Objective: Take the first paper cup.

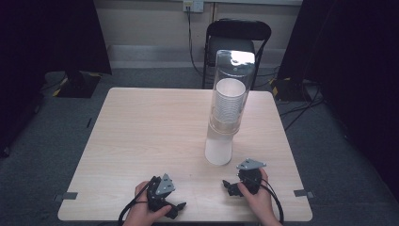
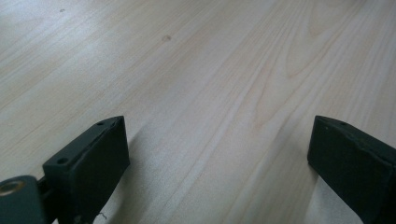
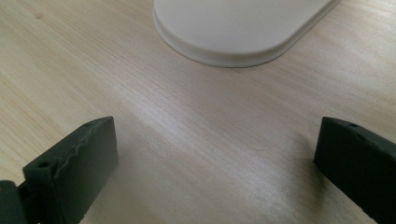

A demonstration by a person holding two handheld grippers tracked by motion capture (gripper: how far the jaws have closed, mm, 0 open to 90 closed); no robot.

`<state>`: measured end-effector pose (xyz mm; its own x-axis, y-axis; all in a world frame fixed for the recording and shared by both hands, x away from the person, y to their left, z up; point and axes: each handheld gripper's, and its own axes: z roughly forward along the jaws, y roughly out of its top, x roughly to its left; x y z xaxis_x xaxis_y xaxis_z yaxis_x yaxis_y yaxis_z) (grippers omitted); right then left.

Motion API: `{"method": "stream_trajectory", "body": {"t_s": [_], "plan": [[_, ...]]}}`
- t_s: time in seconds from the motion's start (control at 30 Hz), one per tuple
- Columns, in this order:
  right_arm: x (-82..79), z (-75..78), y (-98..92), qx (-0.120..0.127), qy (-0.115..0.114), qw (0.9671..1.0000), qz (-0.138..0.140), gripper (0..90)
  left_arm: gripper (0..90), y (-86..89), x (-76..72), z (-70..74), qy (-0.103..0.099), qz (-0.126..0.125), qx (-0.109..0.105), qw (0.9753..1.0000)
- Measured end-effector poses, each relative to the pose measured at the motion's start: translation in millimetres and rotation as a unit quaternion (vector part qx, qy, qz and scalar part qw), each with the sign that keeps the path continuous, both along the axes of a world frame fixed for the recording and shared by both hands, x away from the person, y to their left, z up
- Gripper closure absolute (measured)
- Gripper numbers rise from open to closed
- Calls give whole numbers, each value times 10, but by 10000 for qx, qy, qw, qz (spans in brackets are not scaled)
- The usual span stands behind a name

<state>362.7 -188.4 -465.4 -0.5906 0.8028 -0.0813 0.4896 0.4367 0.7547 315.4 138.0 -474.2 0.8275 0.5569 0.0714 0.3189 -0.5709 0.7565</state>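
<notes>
A tall clear cup dispenser (image 1: pixel 229 94) stands right of the table's middle on a white base (image 1: pixel 219 150), with a stack of white paper cups (image 1: pixel 229 101) inside it. My left gripper (image 1: pixel 175 207) rests low over the front edge of the table, held by a hand, open with bare wood between its jaws (image 2: pixel 219 140). To the right, my right gripper (image 1: pixel 229 187) sits just in front of the dispenser, open too; its own view has the white base (image 3: pixel 233 28) a short way ahead of the jaws.
The light wooden table (image 1: pixel 155 127) has bare room on its whole left half. A black chair (image 1: pixel 237 35) stands behind the far edge. Dark curtains hang at both sides, and cables lie on the grey floor at right (image 1: pixel 301 106).
</notes>
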Motion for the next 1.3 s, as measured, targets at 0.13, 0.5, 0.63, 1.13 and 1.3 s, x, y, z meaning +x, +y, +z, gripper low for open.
{"method": "stream_trajectory", "body": {"t_s": [0.13,0.5,0.63,1.13,1.3], "plan": [[12,2,-9,-8,-2,10000,56,0,48,0,0,0,2,-2,-1,10000],[57,26,-36,127,-130,9995,-266,175,48,0,0,1,0,-1,1,10000],[118,166,-52,208,-472,9980,-364,162,48,1,2,1,-1,-12,7,10000],[432,690,173,1234,-1453,9816,-145,143,48,1,2,1,-1,-11,4,10000],[522,777,242,1413,-1602,9767,-188,149,47,1,3,1,8,-14,6,10000]]}}
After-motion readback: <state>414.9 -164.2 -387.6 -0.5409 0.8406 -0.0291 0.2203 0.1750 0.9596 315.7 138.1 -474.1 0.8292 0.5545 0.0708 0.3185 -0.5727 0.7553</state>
